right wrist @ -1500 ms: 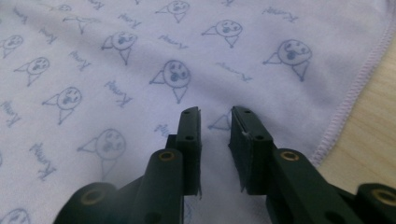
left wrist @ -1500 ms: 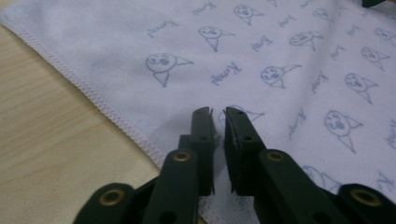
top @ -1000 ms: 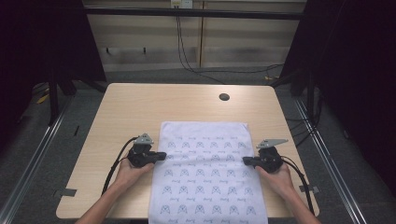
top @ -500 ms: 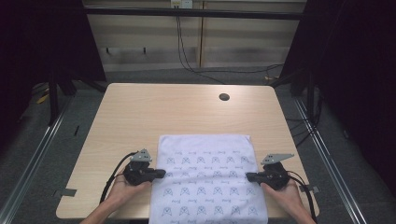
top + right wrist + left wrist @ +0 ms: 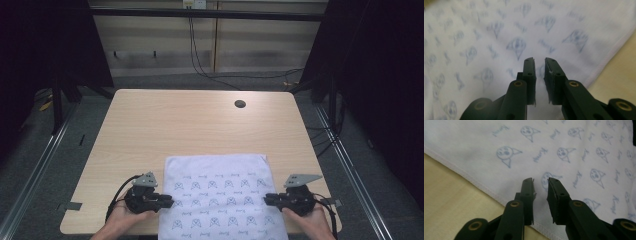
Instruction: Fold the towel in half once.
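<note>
Left gripper [image 5: 541, 182] jaws stand narrowly apart over our cloth [image 5: 574, 150], gripping nothing. Right gripper [image 5: 539, 61] likewise, at the opposite edge.

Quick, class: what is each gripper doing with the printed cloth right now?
Left gripper: jaws slightly apart over the printed cloth at its left edge, gripping nothing.
Right gripper: jaws slightly apart over the cloth's right edge, gripping nothing.

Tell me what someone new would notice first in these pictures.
A white cloth printed with small blue faces lies flat on the near part of the wooden table and runs past its near edge. The left tool and the right tool sit at its two side edges, jaws slightly apart over the fabric.
</note>
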Tool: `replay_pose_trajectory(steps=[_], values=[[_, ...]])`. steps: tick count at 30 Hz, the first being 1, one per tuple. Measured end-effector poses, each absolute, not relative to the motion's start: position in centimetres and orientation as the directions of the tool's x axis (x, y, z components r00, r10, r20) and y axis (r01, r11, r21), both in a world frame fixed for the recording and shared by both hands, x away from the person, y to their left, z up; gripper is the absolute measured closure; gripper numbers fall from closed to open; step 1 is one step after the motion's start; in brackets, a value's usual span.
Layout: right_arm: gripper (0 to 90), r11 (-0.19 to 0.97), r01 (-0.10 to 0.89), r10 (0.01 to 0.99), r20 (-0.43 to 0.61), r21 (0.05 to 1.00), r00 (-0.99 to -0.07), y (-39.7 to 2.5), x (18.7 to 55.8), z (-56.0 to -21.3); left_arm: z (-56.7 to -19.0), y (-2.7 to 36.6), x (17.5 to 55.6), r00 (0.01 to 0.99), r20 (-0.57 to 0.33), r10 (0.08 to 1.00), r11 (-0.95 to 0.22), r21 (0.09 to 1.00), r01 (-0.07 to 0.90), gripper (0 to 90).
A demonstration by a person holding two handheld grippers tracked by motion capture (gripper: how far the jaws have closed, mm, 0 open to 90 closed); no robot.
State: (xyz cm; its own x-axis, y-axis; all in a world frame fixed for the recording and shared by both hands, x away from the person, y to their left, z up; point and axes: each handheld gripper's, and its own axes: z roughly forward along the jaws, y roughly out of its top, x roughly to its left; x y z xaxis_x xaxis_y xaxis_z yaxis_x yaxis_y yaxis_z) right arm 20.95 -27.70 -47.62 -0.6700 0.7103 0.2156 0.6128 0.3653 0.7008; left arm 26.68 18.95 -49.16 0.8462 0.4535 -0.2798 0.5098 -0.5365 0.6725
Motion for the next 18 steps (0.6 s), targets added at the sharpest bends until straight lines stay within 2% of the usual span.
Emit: replay_pose_trajectory(steps=[2, 7, 9, 15, 18], values=[[76.6, 0.303, 0.596, 0.732, 0.219, 0.743, -0.646, -28.8, 22.8, -46.8, -48.5, 19.1, 28.2, 0.826, -0.284, 0.487, -0.474, 0.708, 0.523, 71.0], [71.1, 0.288, 0.605, 0.776, 0.190, 0.742, -0.601, -29.3, 26.8, -47.3, -47.6, 19.8, 30.6, 0.798, -0.251, 0.548, -0.428, 0.735, 0.525, 70.7], [70.0, 0.275, 0.610, 0.790, 0.188, 0.743, -0.584, -29.3, 28.2, -47.4, -47.6, 20.2, 32.0, 0.776, -0.266, 0.572, -0.399, 0.736, 0.547, 69.9], [67.8, 0.293, 0.607, 0.811, 0.144, 0.739, -0.568, -28.7, 31.6, -48.0, -47.8, 20.5, 35.2, 0.730, -0.270, 0.627, -0.345, 0.744, 0.572, 66.2], [63.5, 0.302, 0.608, 0.811, 0.138, 0.734, -0.569, -27.9, 33.4, -48.8, -48.0, 20.5, 36.2, 0.721, -0.267, 0.640, -0.322, 0.758, 0.566, 65.2]])
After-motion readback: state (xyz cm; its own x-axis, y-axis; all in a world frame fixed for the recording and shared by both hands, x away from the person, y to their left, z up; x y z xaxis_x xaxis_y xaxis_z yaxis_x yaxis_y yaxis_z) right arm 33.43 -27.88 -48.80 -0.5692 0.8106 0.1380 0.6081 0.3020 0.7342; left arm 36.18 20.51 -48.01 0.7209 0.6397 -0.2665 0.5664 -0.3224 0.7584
